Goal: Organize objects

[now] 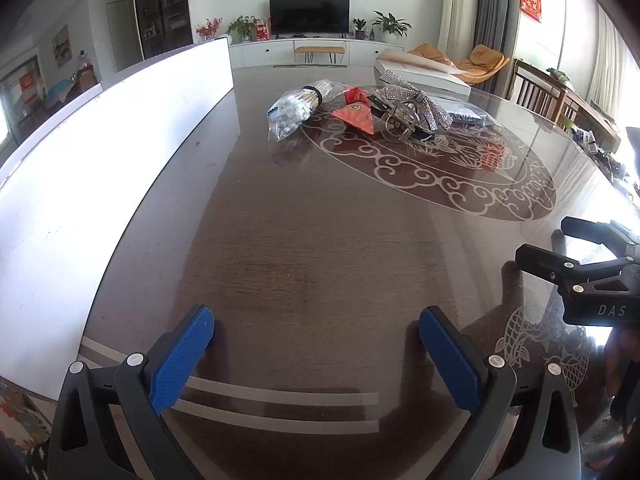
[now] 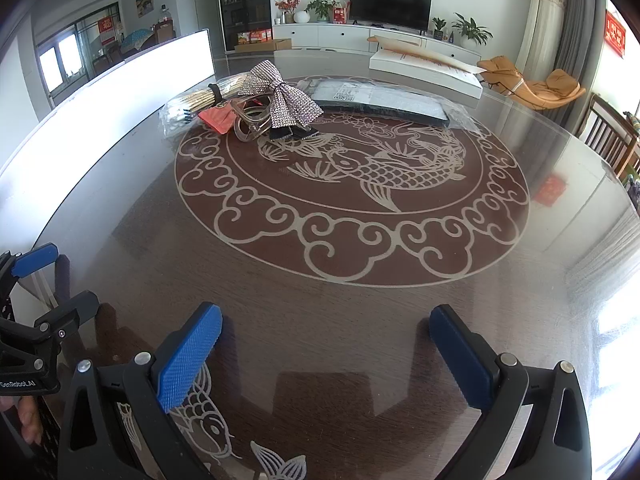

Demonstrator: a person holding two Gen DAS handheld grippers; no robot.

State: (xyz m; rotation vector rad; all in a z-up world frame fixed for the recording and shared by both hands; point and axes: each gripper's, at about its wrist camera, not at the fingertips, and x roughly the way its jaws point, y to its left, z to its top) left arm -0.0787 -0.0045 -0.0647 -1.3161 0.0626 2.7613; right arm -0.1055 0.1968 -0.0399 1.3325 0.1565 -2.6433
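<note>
A small pile lies at the far middle of the dark glass-topped table (image 1: pixel 304 264): a clear bag of bundled sticks (image 1: pixel 298 106) (image 2: pixel 196 102), a red pouch (image 1: pixel 356 117) (image 2: pixel 218 120), a rhinestone bow (image 1: pixel 416 101) (image 2: pixel 280 94), a clear hair claw (image 1: pixel 398 122) (image 2: pixel 252 126) and a flat dark packet in plastic (image 1: pixel 464 114) (image 2: pixel 384 100). My left gripper (image 1: pixel 316 328) is open and empty, low over the near table. My right gripper (image 2: pixel 326 332) is open and empty, also near the front edge. Each shows at the edge of the other's view.
A long white board (image 1: pixel 100 160) (image 2: pixel 120 84) stands along the table's left side. A white box with paper on it (image 1: pixel 424 70) (image 2: pixel 428 66) lies at the far right. Wooden chairs (image 1: pixel 540 92) stand beyond the right edge. A fish pattern (image 2: pixel 360 168) decorates the tabletop.
</note>
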